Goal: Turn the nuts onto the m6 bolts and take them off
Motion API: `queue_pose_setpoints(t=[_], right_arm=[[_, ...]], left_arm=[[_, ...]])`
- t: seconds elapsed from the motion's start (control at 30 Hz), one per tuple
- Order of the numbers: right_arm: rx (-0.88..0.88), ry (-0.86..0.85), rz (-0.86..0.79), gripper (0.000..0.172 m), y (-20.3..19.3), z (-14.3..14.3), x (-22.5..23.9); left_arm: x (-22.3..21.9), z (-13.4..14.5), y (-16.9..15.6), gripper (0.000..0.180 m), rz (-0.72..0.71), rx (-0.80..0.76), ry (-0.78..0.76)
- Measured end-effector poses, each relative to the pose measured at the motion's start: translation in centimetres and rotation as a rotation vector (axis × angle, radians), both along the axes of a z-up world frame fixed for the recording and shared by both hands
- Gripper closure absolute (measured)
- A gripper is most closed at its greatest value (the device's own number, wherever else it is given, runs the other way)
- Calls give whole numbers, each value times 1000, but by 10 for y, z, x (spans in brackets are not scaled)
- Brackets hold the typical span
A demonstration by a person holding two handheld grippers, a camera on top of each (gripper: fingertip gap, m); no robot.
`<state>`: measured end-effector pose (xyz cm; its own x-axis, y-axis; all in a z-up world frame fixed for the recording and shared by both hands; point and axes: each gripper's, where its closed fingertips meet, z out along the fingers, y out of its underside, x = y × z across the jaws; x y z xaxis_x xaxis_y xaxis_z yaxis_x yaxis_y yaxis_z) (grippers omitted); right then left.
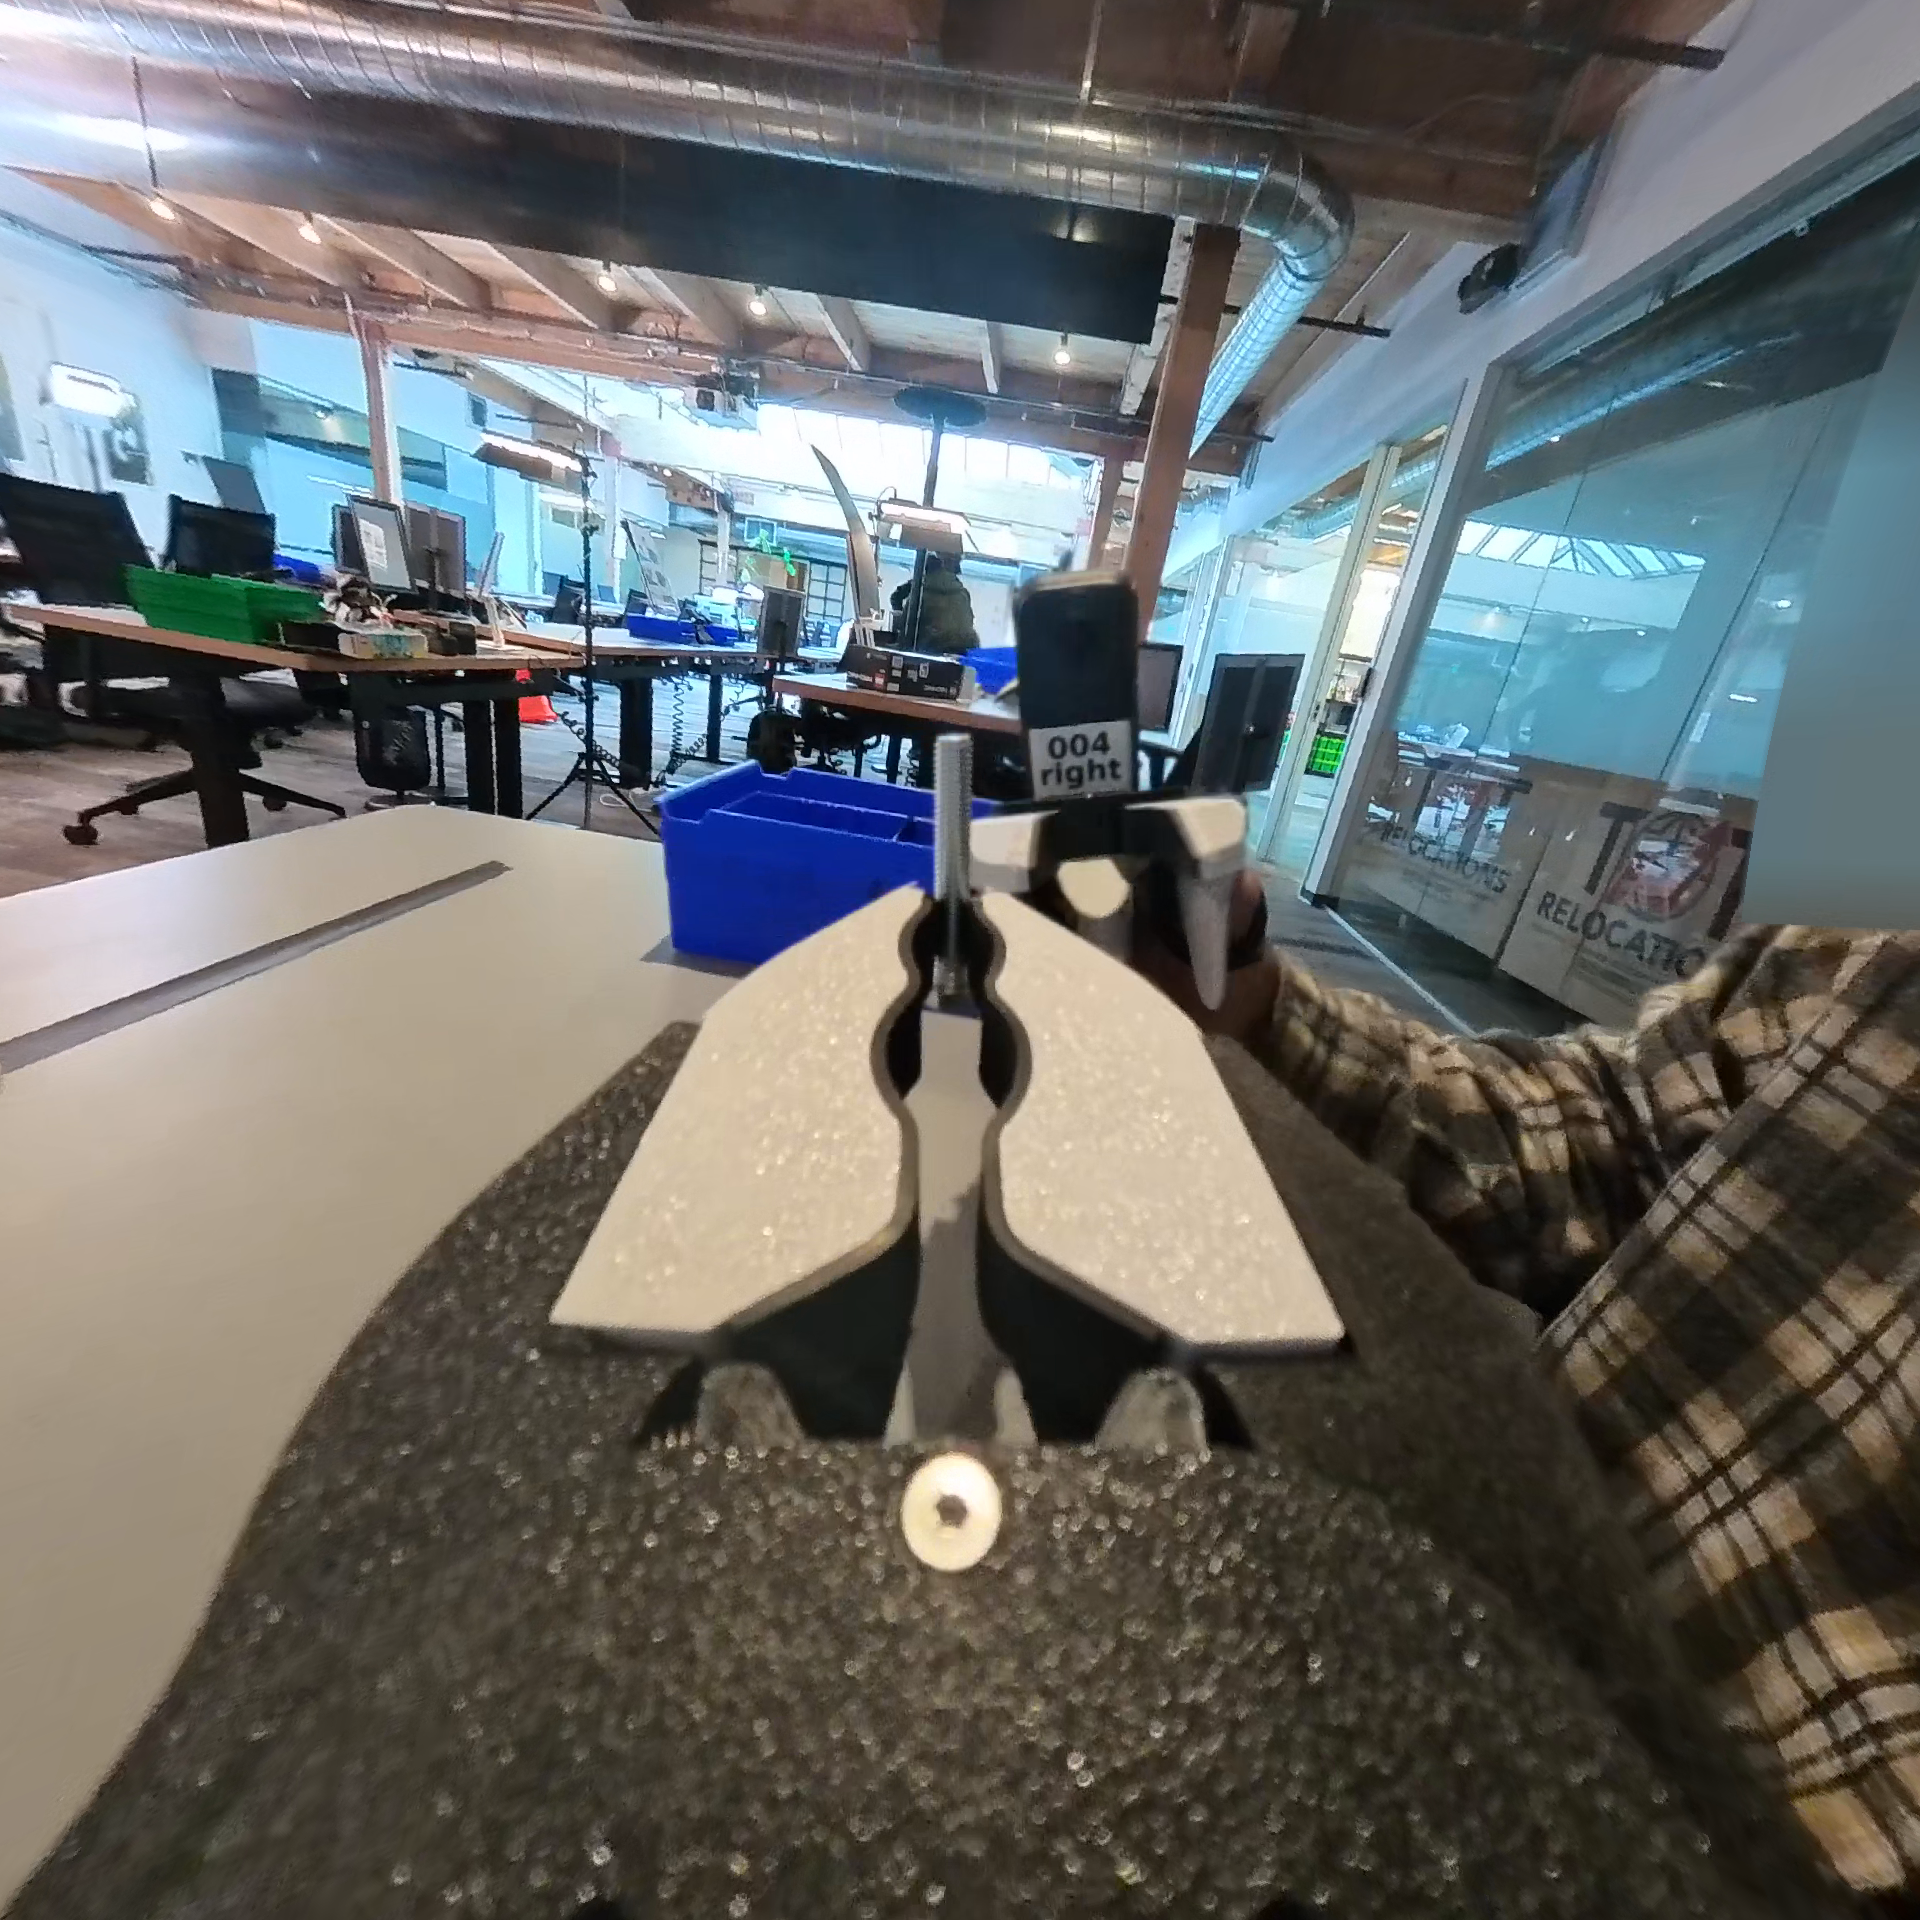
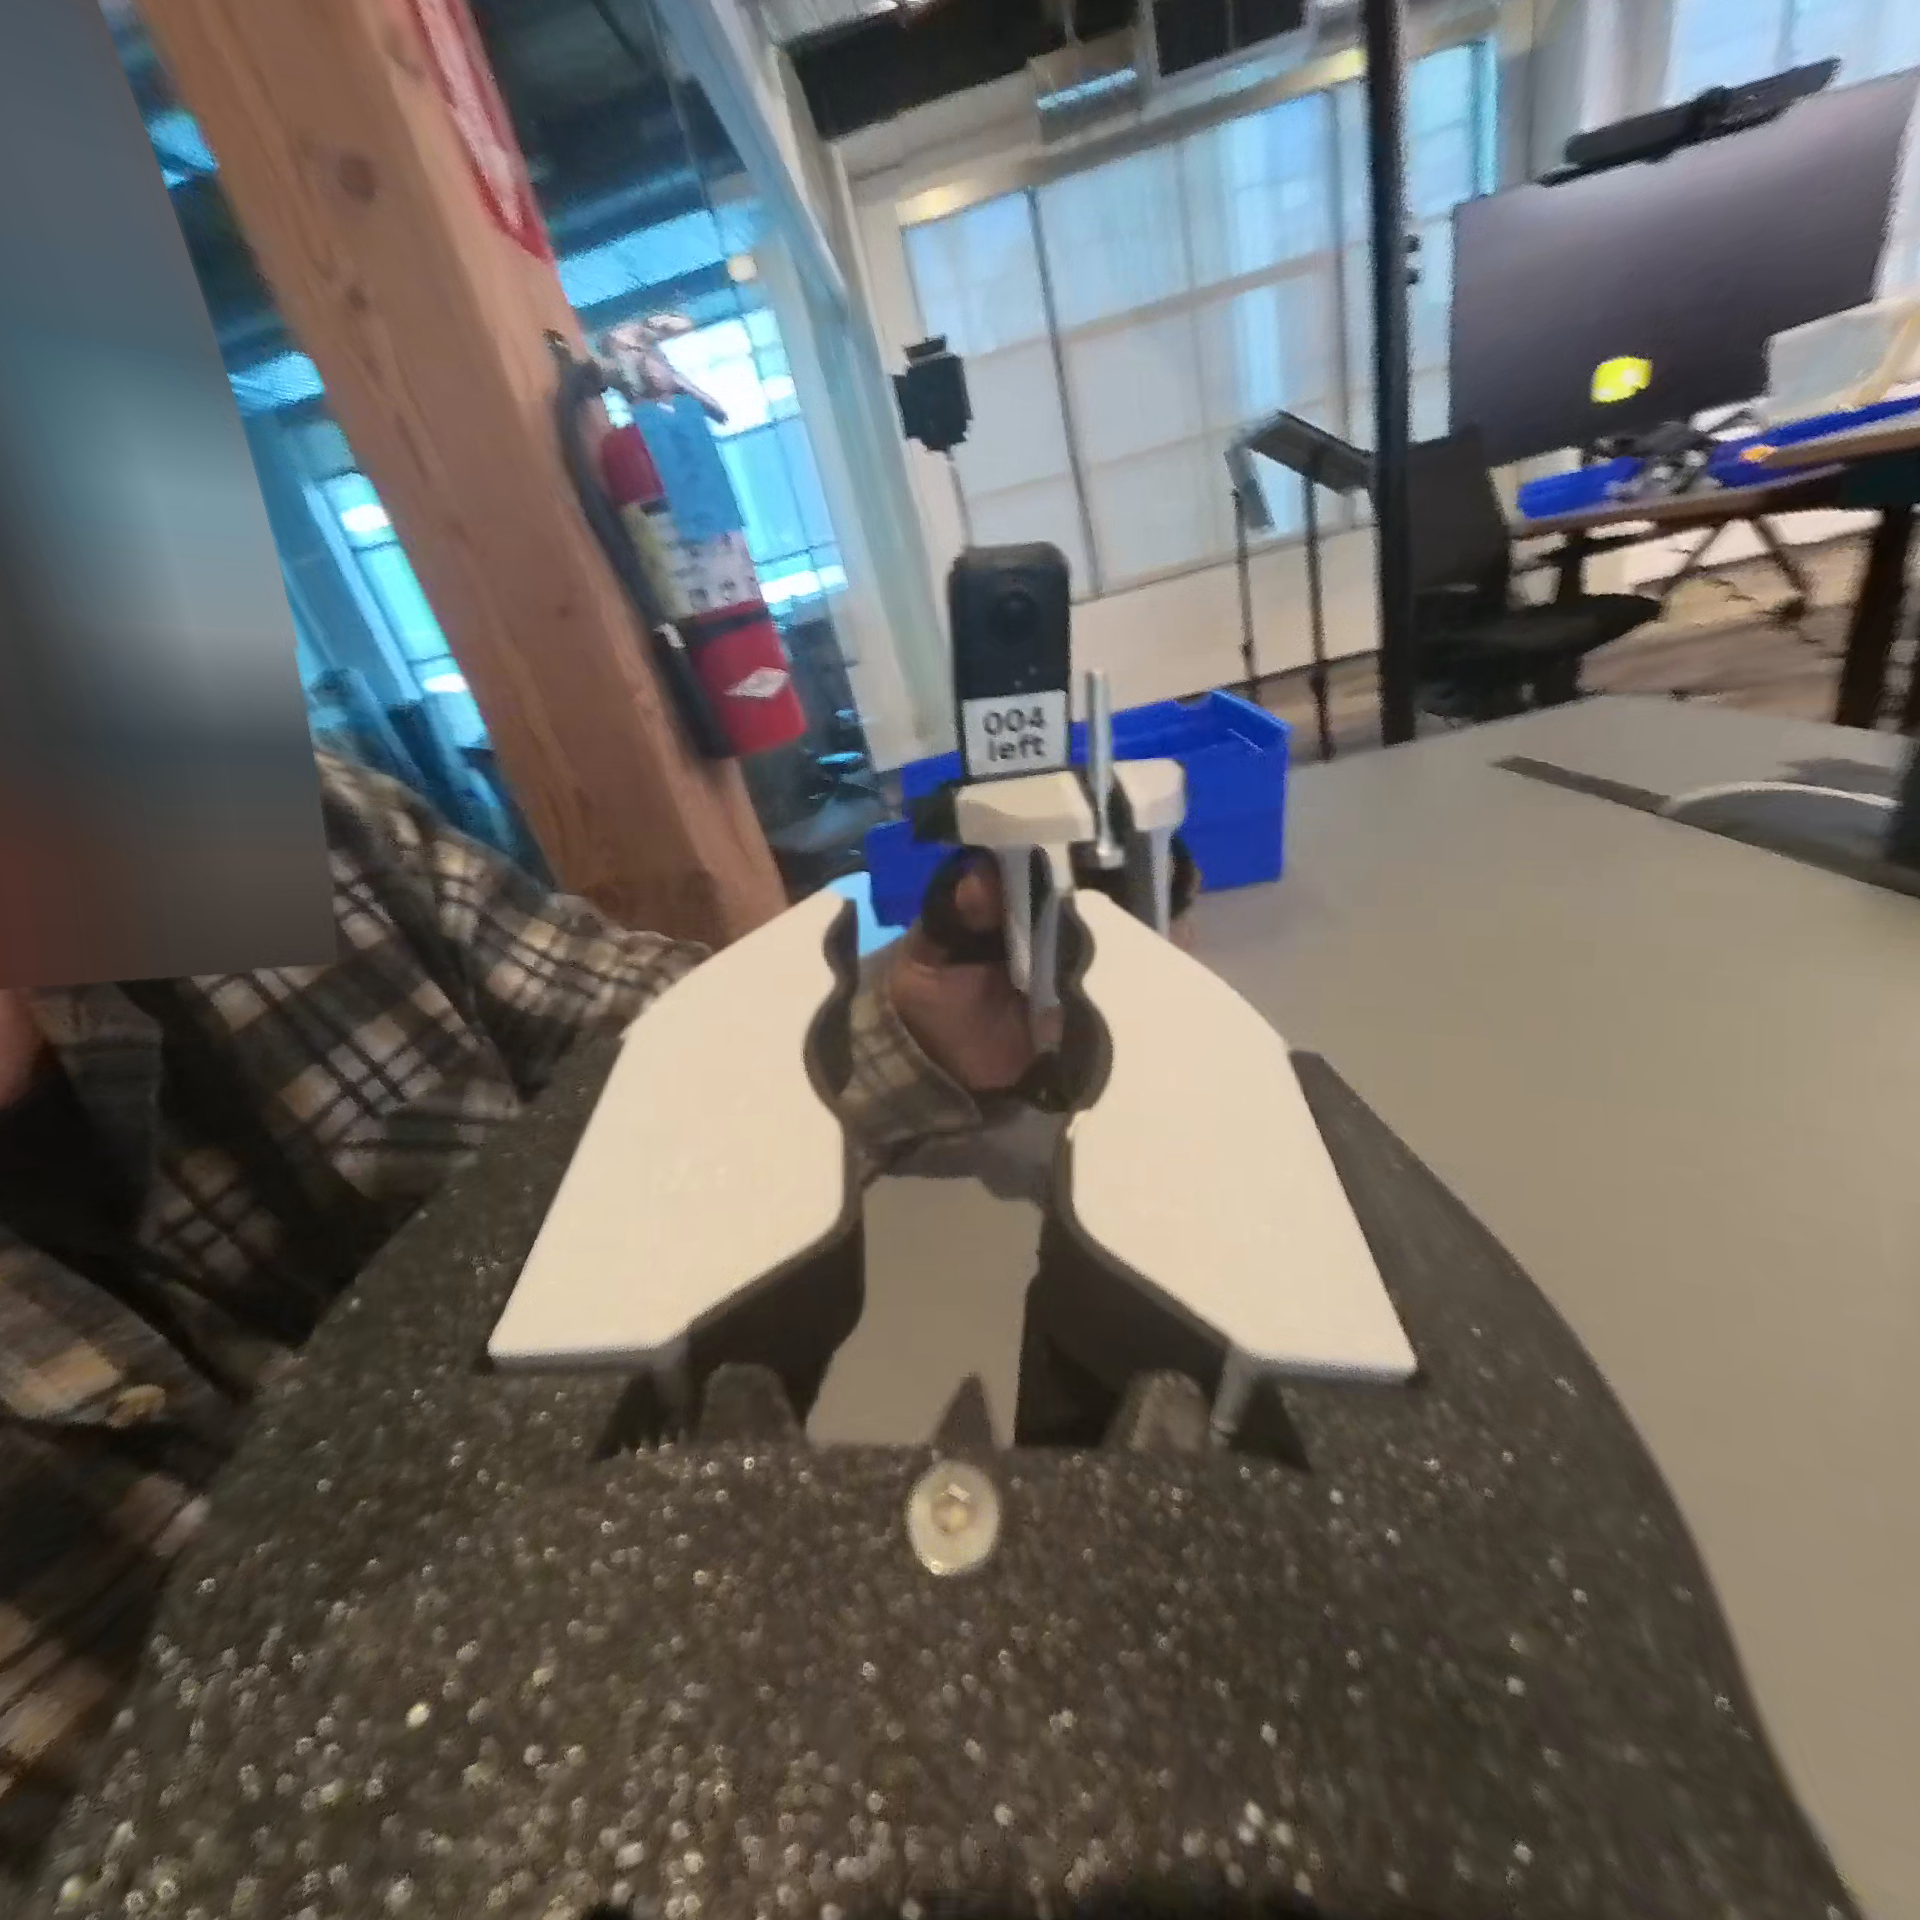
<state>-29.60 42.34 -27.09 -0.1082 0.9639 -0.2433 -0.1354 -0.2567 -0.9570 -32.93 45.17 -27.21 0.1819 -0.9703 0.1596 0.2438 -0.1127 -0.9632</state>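
Observation:
My left gripper point(image 1: 951, 904) is shut on a silver bolt point(image 1: 952, 821) and holds it upright, thread end up and head below the fingers. The thread above the fingers is bare. The right wrist view shows the same grasp: the left gripper point(image 2: 1091, 805) clamps the bolt point(image 2: 1094, 727) above the table. My right gripper point(image 2: 961, 914) is open, and nothing sits between its fingers. In the left wrist view the right gripper point(image 1: 1112, 842) hangs just behind and to the right of the bolt, fingers apart. No nut shows in either view.
A blue bin point(image 1: 790, 862) stands on the grey table point(image 1: 312, 1039) behind the bolt. It also shows in the right wrist view point(image 2: 1236, 790). A person's plaid sleeve point(image 1: 1558, 1143) lies to the right. Office desks and chairs stand beyond the table. The gap from one gripper's tips to the other's is roughly 5 cm.

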Motion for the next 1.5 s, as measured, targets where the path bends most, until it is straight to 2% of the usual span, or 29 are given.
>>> queue_pose_setpoints(t=[0.07,0.13,0.27,0.4,0.43,0.47,0.6,0.7,0.73,0.9,1.07,1.17,1.23,1.3,1.4,1.5], right_arm=[[-6,-33,-104,139,9,-3,11],[6,-16,-144,140,14,7,18],[23,-51,-101,144,11,19,-1],[75,-167,-84,149,11,13,-24],[78,-202,-79,152,12,9,-27],[85,-238,-58,164,10,4,-30],[99,-250,-46,166,5,6,-30],[80,-242,-74,167,6,17,-14],[77,-230,-92,167,8,24,-2],[36,-228,-286,167,31,54,88],[33,-377,-626,167,74,61,212],[-1,-488,-837,166,106,57,288],[-63,-570,-914,166,128,42,325],[-133,-682,-957,167,150,16,352],[-225,-883,-962,166,176,-34,376],[-308,-987,-927,166,191,-69,383]], left_arm=[[6,-3,-3,176,-13,2,18],[13,-6,-6,176,-33,2,30],[22,-10,-14,176,-59,18,67],[28,-13,-20,176,-77,35,101],[29,-13,-21,176,-80,38,103],[29,-12,-22,176,-81,43,104],[30,-8,-27,175,-114,44,92],[33,-3,-31,161,-157,10,33],[35,-3,-30,155,-159,-7,27],[35,-1,-29,148,-178,-51,-24],[33,-9,-18,129,-128,-60,-9],[32,-13,-10,118,-102,-71,-7],[31,-15,-7,116,-94,-75,-2],[32,-18,-5,116,-86,-74,14],[34,-22,-3,117,-82,-77,31],[35,-25,-2,118,-82,-81,43]])
